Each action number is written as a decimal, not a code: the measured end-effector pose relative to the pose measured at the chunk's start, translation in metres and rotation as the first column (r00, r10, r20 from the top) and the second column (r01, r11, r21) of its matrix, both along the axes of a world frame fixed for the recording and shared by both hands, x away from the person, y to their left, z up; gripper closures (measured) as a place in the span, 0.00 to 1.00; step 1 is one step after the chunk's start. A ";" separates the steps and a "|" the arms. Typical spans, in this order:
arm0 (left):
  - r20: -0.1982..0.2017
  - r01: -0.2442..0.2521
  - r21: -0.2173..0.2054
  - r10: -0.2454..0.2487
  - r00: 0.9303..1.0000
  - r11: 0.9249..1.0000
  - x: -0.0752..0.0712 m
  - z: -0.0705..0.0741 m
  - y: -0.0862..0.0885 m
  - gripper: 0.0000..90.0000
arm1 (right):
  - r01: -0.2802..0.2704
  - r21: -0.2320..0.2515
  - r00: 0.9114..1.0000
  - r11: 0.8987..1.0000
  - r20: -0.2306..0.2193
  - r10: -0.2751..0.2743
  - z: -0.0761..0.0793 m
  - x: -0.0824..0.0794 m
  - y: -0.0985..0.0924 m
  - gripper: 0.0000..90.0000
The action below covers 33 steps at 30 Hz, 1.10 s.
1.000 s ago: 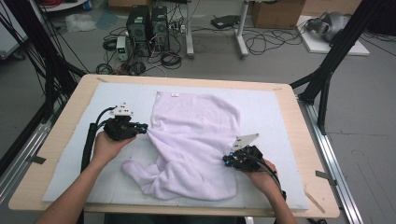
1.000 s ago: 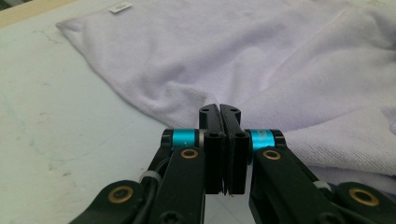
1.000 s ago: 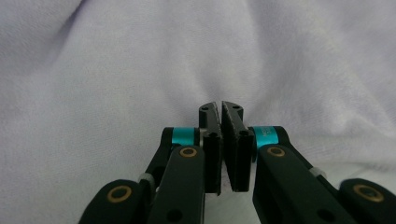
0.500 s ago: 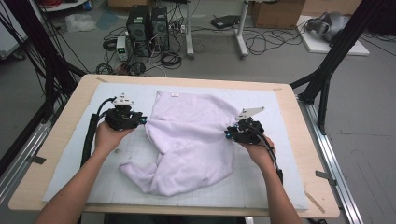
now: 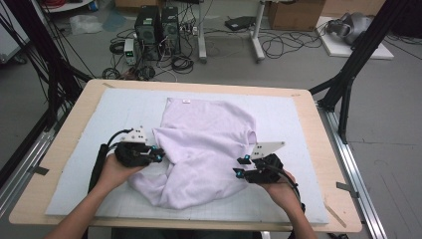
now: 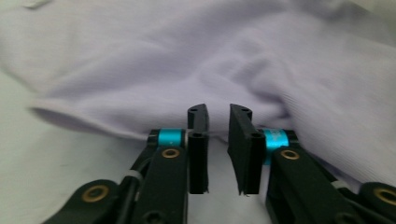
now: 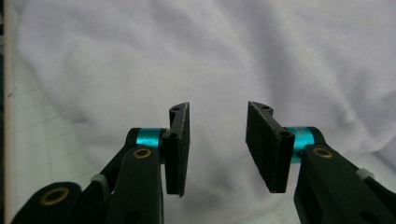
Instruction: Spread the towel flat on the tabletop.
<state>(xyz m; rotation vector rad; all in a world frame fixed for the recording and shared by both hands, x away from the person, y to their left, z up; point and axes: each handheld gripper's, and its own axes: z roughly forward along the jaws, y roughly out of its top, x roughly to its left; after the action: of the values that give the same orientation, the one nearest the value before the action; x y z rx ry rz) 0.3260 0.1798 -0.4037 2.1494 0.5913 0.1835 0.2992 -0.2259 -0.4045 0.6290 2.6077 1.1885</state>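
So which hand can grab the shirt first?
Probably the left. The left gripper sits right at the shirt's folded edge, jaws a little apart after just closing. The right gripper has just been opening and faces flat cloth, with no fold between its jaws.

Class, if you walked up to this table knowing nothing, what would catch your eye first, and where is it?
A rumpled pale lilac garment sprawls over the middle of the white mat. The left gripper and right gripper flank its lower half, jaws apart with nothing between them. Tangled cables clutter the floor beyond.
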 end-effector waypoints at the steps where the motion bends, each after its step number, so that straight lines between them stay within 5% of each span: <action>1: -0.006 0.014 -0.009 -0.014 1.000 1.000 -0.004 -0.001 -0.003 0.87 | -0.005 0.002 1.000 1.000 -0.011 0.005 -0.003 -0.004 0.000 0.66; 6: -0.031 0.097 -0.020 -0.097 0.995 0.995 -0.013 -0.005 -0.020 0.68 | -0.040 0.081 0.997 0.996 -0.065 0.045 -0.017 -0.020 -0.002 0.63; 9: -0.041 0.136 -0.004 -0.136 0.990 0.991 -0.015 -0.010 -0.032 0.58 | -0.066 0.082 0.995 0.994 -0.066 0.072 -0.018 -0.027 0.002 0.63; 12: -0.059 0.161 0.053 -0.158 0.986 0.986 -0.014 -0.020 -0.044 0.61 | -0.081 0.058 0.993 0.995 -0.079 0.085 -0.023 -0.028 0.009 0.62; 14: -0.061 0.170 0.095 -0.165 0.984 0.981 -0.015 -0.025 -0.048 0.76 | -0.079 0.031 0.993 0.996 -0.082 0.081 -0.027 -0.025 0.014 0.61; 16: -0.056 0.173 0.093 -0.169 0.984 0.980 -0.014 -0.025 -0.048 0.88 | -0.088 -0.004 0.991 0.996 -0.100 0.088 -0.033 -0.021 0.021 0.66; 20: -0.059 0.131 0.026 -0.129 0.990 0.991 -0.011 -0.014 -0.037 0.91 | -0.136 -0.054 0.988 0.989 -0.085 0.131 -0.031 -0.017 0.029 0.93; 26: -0.025 -0.002 -0.045 0.001 1.000 0.999 0.008 0.013 -0.014 0.92 | -0.061 -0.046 0.997 0.997 0.038 0.062 0.006 0.002 0.026 0.94; 30: -0.020 -0.112 -0.032 0.111 0.994 0.993 0.032 0.012 -0.014 0.92 | -0.014 -0.007 0.998 1.000 0.059 0.015 0.024 0.033 0.026 0.94; 33: -0.011 -0.185 0.008 0.185 0.983 0.983 0.049 0.002 -0.017 0.92 | 0.022 -0.037 1.000 0.999 0.022 -0.021 0.017 0.063 0.037 0.94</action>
<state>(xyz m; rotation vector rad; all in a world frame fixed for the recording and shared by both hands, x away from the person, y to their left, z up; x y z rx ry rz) 0.3753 0.1624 -0.4018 2.1025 0.7989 0.2755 0.3619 -0.1888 -0.3877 0.6322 2.5920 1.1314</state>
